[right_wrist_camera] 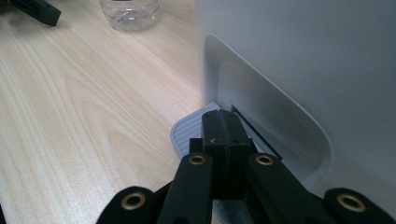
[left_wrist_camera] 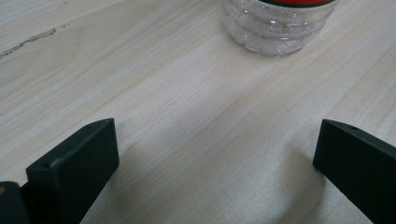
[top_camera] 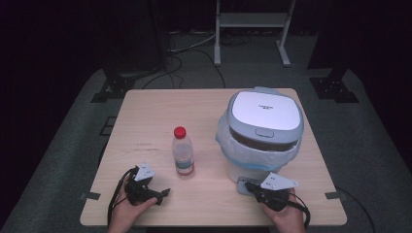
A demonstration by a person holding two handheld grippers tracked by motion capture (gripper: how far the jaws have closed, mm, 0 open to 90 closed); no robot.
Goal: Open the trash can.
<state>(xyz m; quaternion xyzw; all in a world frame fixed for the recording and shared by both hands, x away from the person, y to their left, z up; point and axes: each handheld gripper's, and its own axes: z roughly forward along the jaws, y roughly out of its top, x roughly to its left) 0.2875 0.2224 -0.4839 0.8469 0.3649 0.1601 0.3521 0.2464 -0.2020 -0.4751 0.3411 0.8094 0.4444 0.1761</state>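
The right tongs (right_wrist_camera: 224,135), jaws together, rest on the pedal (right_wrist_camera: 187,135) at the foot of the bin (top_camera: 265,136). The left tongs (left_wrist_camera: 215,154) stand wide apart, low over the surface (left_wrist_camera: 187,93), near the bottle (top_camera: 182,153).

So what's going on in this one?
A person at a wooden table holds a tool in each hand. The right tool, jaws shut, rests on the grey foot pedal of a white pedal bin, whose lid stands partly raised over a plastic liner. The left tool lies open on the table, pointing at an upright clear water bottle with a red cap, not touching it.
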